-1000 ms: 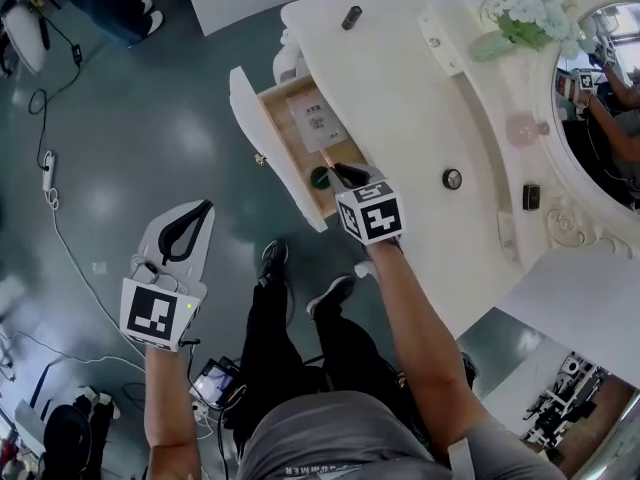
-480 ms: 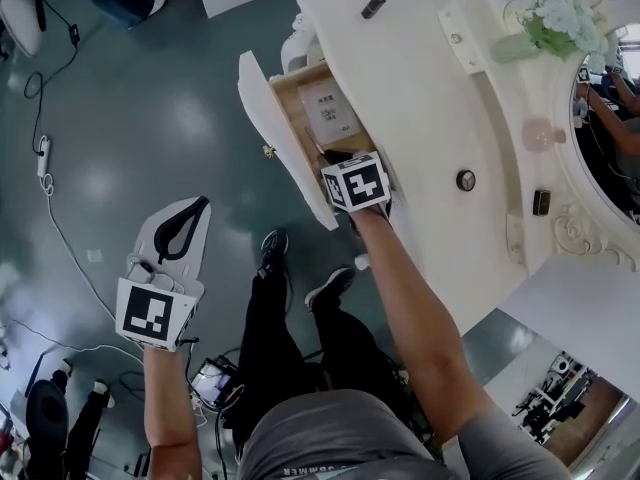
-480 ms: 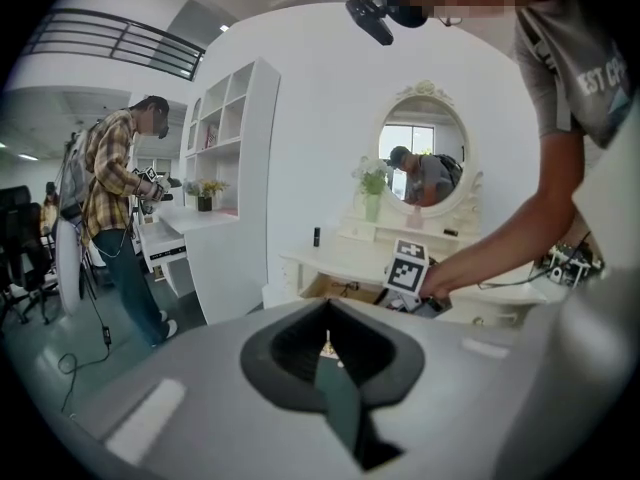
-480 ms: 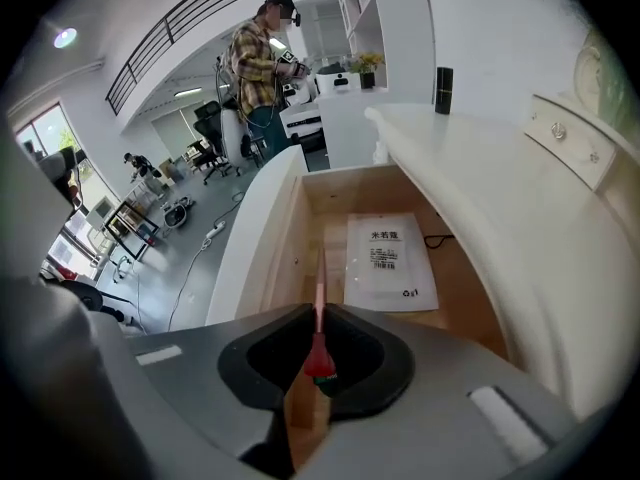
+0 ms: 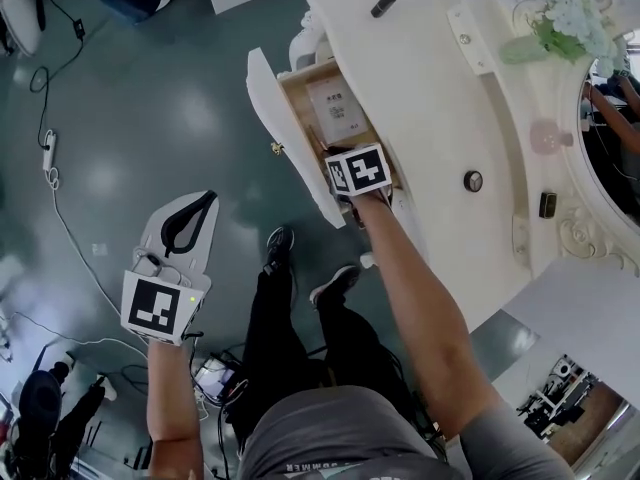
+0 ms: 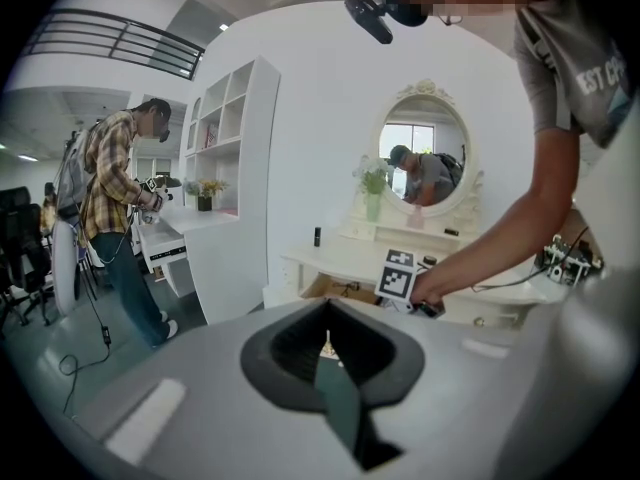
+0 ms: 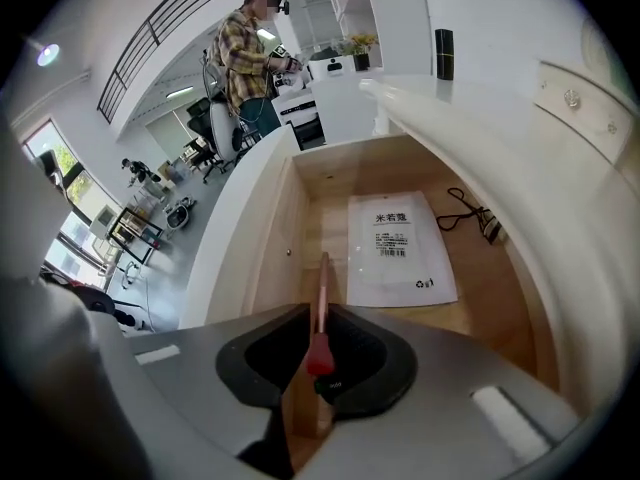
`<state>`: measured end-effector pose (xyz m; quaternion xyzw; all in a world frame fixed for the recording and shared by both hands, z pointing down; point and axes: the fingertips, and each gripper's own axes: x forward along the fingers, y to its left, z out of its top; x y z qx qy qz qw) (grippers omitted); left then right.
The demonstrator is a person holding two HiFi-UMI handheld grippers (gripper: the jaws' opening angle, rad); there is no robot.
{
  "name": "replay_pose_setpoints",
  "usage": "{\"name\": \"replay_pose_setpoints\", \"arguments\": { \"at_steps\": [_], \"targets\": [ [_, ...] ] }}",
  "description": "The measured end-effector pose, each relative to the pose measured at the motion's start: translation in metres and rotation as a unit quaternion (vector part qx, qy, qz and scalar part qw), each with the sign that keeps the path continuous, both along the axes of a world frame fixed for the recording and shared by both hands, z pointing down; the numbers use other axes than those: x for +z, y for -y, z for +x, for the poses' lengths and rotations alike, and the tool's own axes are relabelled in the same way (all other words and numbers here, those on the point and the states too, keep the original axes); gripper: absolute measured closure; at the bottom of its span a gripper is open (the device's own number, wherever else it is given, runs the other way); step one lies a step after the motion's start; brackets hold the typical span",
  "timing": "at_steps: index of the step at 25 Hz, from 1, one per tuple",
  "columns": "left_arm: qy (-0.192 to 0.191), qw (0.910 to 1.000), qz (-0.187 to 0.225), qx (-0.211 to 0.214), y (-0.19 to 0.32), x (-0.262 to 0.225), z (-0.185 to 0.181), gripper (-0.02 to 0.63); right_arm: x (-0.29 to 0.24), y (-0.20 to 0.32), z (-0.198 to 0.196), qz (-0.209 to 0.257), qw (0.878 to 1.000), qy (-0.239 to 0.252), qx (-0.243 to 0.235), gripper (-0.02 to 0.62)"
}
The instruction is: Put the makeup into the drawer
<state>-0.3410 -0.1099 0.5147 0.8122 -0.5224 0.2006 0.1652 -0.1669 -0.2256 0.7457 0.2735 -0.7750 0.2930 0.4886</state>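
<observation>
The wooden drawer (image 5: 300, 93) of the white dressing table (image 5: 430, 88) stands pulled out. My right gripper (image 7: 320, 315) points steeply down into it; in the head view only its marker cube (image 5: 358, 171) shows. A slim pink makeup pencil (image 7: 322, 273) with a red end stands between its jaws, which have just been opening, and a gap of wood shows beside it. The pencil's far tip reaches the drawer floor (image 7: 490, 303). My left gripper (image 5: 198, 208) hangs over the floor left of the drawer, shut and empty, also seen in its own view (image 6: 326, 320).
A white printed sachet (image 7: 398, 248) and a black cord (image 7: 468, 211) lie in the drawer. On the tabletop are a black tube (image 5: 382, 5), a round compact (image 5: 473, 180), a dark item (image 5: 547, 205) and flowers (image 5: 565, 18). A person in a plaid shirt (image 6: 115, 198) stands nearby.
My right gripper has sunk with the pencil from above the drawer's front down into the drawer. The left gripper has barely shifted.
</observation>
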Motion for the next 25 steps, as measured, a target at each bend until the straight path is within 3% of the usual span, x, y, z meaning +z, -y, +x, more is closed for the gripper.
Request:
{"name": "replay_pose_setpoints", "arguments": {
  "at_steps": [4,8,15,20,25],
  "targets": [
    [0.009,0.9999,-0.007,0.007,0.004,-0.007,0.007,0.604,-0.014,0.003,0.006,0.004,1.0,0.012,0.0,0.526],
    [0.014,0.9988,0.044,0.015,0.013,-0.029,0.014,0.604,-0.043,0.004,0.003,0.023,0.999,0.032,0.001,0.534],
    [0.021,0.9974,0.065,0.024,0.01,-0.071,0.027,0.604,-0.149,0.0,0.007,0.113,0.99,0.079,-0.007,0.591],
    [0.035,0.9952,0.086,0.03,0.007,-0.116,0.038,0.604,-0.249,-0.011,0.019,0.186,0.972,0.14,-0.012,0.594],
    [0.05,0.9912,0.115,0.041,-0.003,-0.169,0.056,0.604,-0.355,-0.036,0.043,0.276,0.94,0.199,-0.019,0.594]
  ]
}}
